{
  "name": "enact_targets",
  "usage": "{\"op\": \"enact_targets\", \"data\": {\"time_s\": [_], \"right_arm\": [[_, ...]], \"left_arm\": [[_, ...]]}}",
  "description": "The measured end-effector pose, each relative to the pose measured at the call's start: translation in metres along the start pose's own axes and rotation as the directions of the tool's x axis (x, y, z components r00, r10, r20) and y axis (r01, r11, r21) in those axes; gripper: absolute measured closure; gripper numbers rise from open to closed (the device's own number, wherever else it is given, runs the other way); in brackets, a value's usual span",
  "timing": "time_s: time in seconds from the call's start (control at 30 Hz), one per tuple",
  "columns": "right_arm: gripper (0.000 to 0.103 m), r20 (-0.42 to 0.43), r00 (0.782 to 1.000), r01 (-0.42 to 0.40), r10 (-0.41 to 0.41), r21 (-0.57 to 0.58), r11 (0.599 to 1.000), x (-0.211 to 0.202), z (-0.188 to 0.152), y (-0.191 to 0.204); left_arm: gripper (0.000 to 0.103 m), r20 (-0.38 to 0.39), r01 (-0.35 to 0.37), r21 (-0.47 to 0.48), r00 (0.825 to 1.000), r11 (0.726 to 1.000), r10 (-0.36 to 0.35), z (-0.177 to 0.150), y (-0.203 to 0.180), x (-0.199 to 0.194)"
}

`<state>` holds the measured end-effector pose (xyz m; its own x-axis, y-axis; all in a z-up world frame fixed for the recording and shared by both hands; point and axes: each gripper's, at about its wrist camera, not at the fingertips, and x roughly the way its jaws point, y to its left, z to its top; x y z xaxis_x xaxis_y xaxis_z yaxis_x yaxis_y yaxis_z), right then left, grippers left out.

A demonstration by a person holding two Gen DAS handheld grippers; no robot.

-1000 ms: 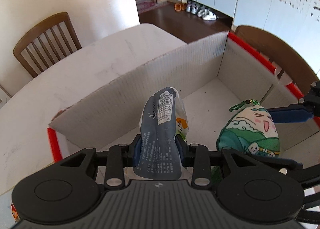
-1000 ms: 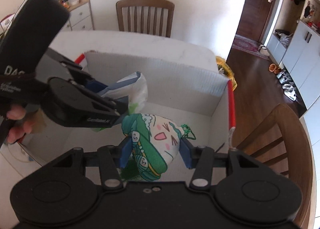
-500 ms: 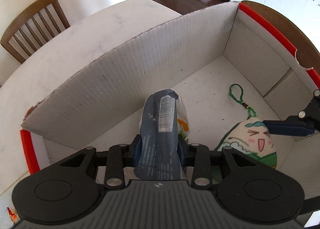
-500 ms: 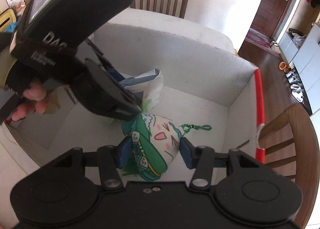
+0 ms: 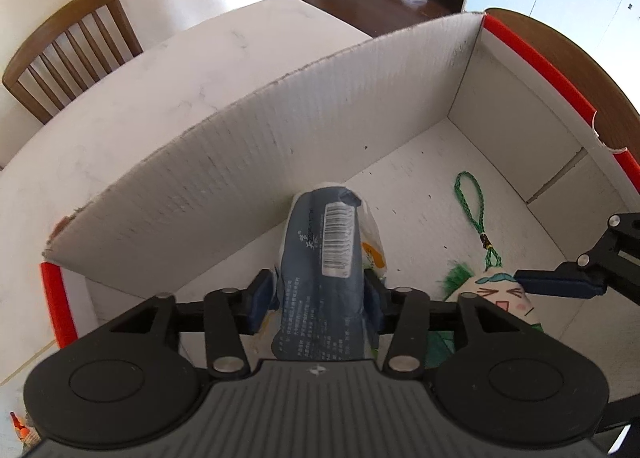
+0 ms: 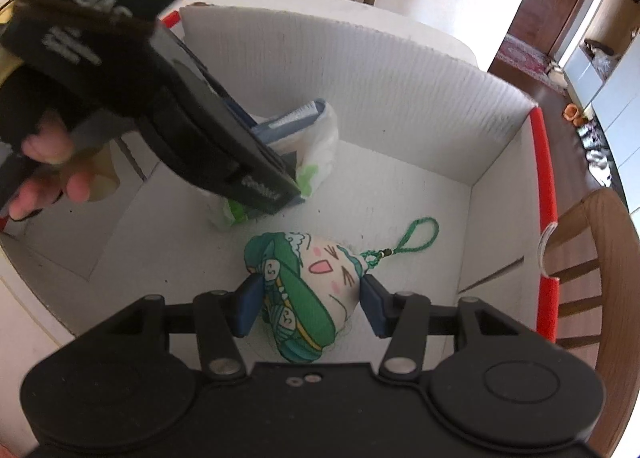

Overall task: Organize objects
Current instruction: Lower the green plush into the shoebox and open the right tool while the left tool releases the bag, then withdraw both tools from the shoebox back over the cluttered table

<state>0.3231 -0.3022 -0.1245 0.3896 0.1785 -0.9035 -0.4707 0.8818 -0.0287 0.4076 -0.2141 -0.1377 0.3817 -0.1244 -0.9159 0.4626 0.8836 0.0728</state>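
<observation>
My left gripper (image 5: 320,298) is shut on a blue-and-white snack packet (image 5: 326,258) with a barcode, held low inside the white cardboard box (image 5: 320,106) near its floor. The packet also shows in the right wrist view (image 6: 308,150), under the left gripper's body. My right gripper (image 6: 308,306) has its jaws around a green-and-white plush dumpling toy (image 6: 304,282) that lies on the box floor; small gaps show beside the toy. The toy's green cord loop (image 6: 416,238) lies flat on the floor. The toy also shows in the left wrist view (image 5: 500,294).
The box has red-taped edges (image 6: 544,186) and stands on a white table (image 5: 140,90). Wooden chairs stand at the table's far side (image 5: 68,50) and beside the box (image 6: 592,258). A hand (image 6: 44,162) holds the left gripper.
Both grippers have gone down into the box. The plush toy now rests on the box floor with its cord laid out, and the right jaws have widened slightly. The packet stays clamped.
</observation>
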Motion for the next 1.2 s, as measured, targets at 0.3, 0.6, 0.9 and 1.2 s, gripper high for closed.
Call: {"op": "enact_targets", "data": {"time_s": [0.3,0.6,0.9,1.2], "right_arm": [[0.039,0.005,1.000,-0.010,0.009,0.037,0.999,-0.006,-0.008,0.000],[0.034,0.075,0.997,-0.036,0.031,0.063,0.997,-0.037,-0.012,-0.002],[0.031,0.161,0.986,-0.059,0.043,0.099,0.993,-0.071,-0.015,-0.007],[0.026,0.231,0.971,-0.080,0.053,0.109,0.991,-0.108,-0.017,0.002]], "left_arm": [[0.038,0.044,-0.022,0.017,0.999,1.000,0.021,-0.001,-0.001,-0.017],[0.038,0.106,-0.016,-0.014,0.994,1.000,0.017,-0.004,0.000,-0.044],[0.038,0.199,-0.014,-0.045,0.980,0.999,0.023,-0.022,0.001,-0.090],[0.038,0.288,-0.014,-0.094,0.957,0.996,0.040,-0.047,0.010,-0.134]]}}
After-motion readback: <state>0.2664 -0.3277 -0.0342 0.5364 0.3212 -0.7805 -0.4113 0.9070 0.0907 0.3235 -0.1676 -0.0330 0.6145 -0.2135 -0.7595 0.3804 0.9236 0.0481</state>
